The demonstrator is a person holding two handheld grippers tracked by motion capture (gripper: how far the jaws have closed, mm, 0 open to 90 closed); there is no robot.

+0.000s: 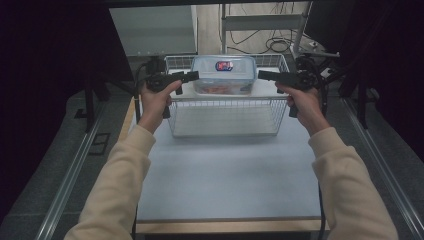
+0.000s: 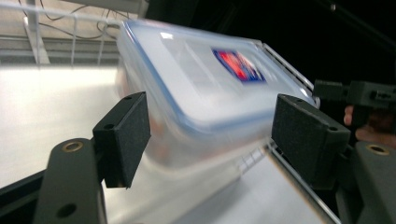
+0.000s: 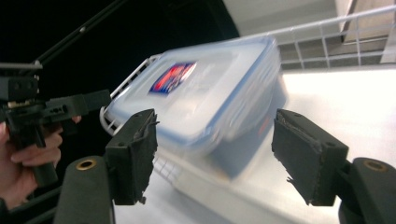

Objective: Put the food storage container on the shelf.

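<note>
A clear plastic box with a blue-edged lid and a red and blue label on top sits inside a white wire basket at the far edge of the table. The box is in the far half of the basket, roughly midway between its side walls, and something orange-red shows faintly through its near wall. Whether the box rests on the basket floor or is raised off it cannot be told from the high view.

The left claw is held at the left end of the box, level with its lid, by the person's left hand. In the left gripper view its two pads stand wide apart with the end of the box between them, neither pad pressing on it. The right claw is held at the right end of the box by the right hand, and in the right gripper view its jaws are likewise spread, the blurred box corner lying between them without clear contact. Both forearms wear cream sleeves and reach in from the near edge of the table.
</note>
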